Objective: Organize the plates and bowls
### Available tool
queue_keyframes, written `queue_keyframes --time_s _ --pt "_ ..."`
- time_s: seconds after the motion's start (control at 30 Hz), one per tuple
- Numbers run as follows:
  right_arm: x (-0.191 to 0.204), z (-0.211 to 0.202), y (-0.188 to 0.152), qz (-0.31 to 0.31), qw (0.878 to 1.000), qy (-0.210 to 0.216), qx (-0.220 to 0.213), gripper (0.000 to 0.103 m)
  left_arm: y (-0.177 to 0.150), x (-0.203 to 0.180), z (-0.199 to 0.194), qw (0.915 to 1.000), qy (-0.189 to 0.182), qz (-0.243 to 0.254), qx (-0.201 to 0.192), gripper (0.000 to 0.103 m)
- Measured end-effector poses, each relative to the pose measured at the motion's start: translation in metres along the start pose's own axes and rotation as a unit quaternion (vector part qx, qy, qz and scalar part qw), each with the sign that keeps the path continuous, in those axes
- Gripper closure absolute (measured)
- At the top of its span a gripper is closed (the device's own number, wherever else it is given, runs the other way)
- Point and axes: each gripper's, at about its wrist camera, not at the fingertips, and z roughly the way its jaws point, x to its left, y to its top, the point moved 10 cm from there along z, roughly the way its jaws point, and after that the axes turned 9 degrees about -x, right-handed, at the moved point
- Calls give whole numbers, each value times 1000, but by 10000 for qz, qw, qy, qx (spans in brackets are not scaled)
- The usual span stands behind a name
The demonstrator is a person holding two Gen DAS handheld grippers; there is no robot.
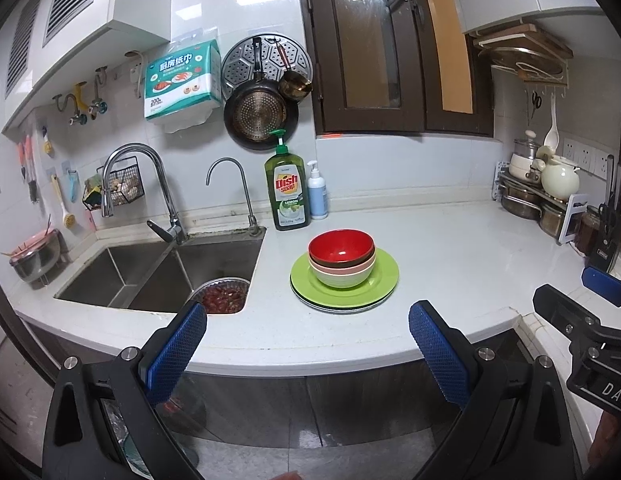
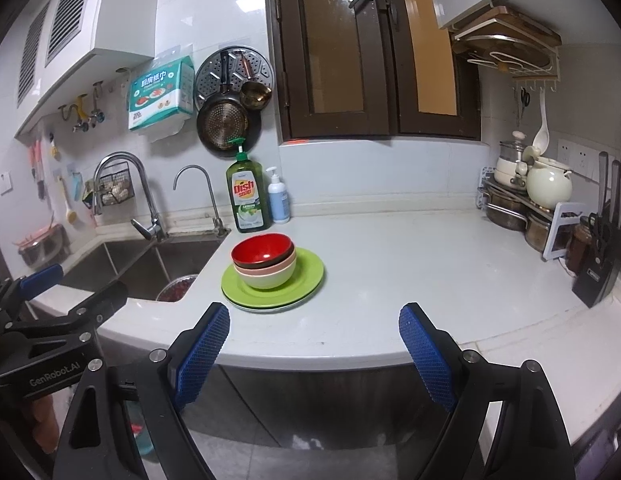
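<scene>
A stack of bowls [image 1: 341, 264] is seen on the white countertop [image 1: 450, 264], just to the right of the sink [image 1: 150, 272]. The bowls are nested one in another: the red bowl [image 1: 341, 246] is on top, glossy inside and with nothing in it, then a dark rim, a pink rim, and a pale green bowl at the bottom. The stack is placed on the green plates [image 1: 344, 286], which are round, flat and smooth; under the top plate at least one more rim can be seen.

In the sink, which is of brushed steel with two basins, a metal strainer basket [image 1: 222, 294] is standing, filled with something dark red. Behind the bowls, a green dish soap bottle [image 1: 287, 188] and a small blue pump bottle [image 1: 317, 194] are standing against the tiled wall.

The left gripper [image 1: 308, 346] is held in front of the counter edge with its fingers wide apart and nothing between them. The right gripper [image 2: 314, 344] is likewise spread, without load. The pads [image 2: 202, 354] are blue, with a fine grid texture, on black frames. Both grippers are well apart from the bowls.
</scene>
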Motion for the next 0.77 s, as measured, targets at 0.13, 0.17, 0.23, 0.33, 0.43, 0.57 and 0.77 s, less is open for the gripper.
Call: queue_keyframes --time_s 0.13,0.17,0.23,0.33,0.43,0.57,0.77 --pt "2 -3 1 -15 10000 13 -28 15 1 -1 -4 10000 -22 -6 -28 0" --pt "2 -4 1 -29 10000 2 -42 15 1 -1 -5 10000 -17 -7 -36 0" --pt "2 -6 1 -22 10000 9 -48 15 1 -1 -6 10000 -23 -12 -53 0" --pt "1 -7 1 -34 10000 2 -52 15 1 -1 -8 10000 -37 -9 -61 0" --pt "2 -10 1 -31 10000 -28 -51 15 1 -2 -8 10000 -48 -15 -57 0" --pt "1 -12 1 -32 9999 -84 -61 15 -1 -3 -7 9999 -116 -25 -6 0" --pt "4 -12 2 -17 9999 -137 -47 15 0 1 -4 9998 -186 -47 31 0"
